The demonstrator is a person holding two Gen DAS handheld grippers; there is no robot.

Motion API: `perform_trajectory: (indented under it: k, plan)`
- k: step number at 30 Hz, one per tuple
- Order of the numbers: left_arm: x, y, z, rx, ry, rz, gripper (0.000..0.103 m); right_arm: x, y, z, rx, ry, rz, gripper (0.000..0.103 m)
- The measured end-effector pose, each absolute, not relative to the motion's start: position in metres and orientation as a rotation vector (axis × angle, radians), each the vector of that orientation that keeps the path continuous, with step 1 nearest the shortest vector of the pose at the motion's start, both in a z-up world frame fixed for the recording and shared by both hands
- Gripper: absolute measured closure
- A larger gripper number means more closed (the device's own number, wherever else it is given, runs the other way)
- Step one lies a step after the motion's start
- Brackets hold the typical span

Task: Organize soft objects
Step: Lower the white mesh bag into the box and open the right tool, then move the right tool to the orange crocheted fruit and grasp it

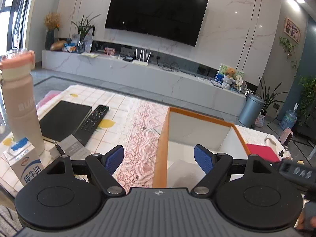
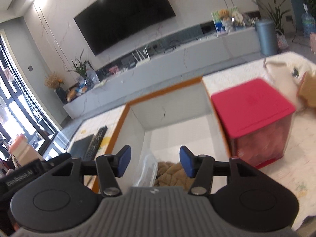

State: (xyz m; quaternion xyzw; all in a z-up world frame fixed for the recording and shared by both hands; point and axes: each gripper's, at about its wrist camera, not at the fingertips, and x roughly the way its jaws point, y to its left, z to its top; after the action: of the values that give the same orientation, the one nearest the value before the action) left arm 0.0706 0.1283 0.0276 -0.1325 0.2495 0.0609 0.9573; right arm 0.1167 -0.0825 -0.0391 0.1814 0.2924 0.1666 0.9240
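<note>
Living room, TV wall far, patterned table near. Left wrist view: my left gripper (image 1: 159,159) stands wide and empty, hovering over the near left rim of the orange-edged bin (image 1: 199,116), likely parked clear of the drop. Remote (image 1: 92,121) and pink bottle (image 1: 20,102) sit left, well apart.

Right wrist view: my right gripper (image 2: 155,164) is part open, nothing between the pads. Tan plush (image 2: 173,174) lies on the bin's floor below it, beside a clear plastic bag (image 2: 147,166); reads as released. It's shaggy and crumpled. Red-lidded box (image 2: 254,118) sits just right of the bin.
</note>
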Motion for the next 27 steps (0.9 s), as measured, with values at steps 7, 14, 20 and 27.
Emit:
perform_trajectory:
  k: [7,14,20,27]
  plan:
    - [0.053,0.107,0.053,-0.205,0.441,0.140,0.008,0.099,-0.117,0.008,0.335,0.435,0.327,0.047]
    - [0.053,0.072,0.072,-0.181,0.398,0.106,0.008,0.087,-0.167,0.044,0.188,0.323,0.231,0.046]
    - [0.073,0.011,0.080,-0.061,0.396,0.010,0.008,0.103,-0.230,0.076,0.136,0.245,0.117,0.042]
    - [0.098,-0.058,0.071,-0.065,0.424,-0.121,0.007,0.129,-0.309,0.095,0.100,0.228,-0.084,0.029]
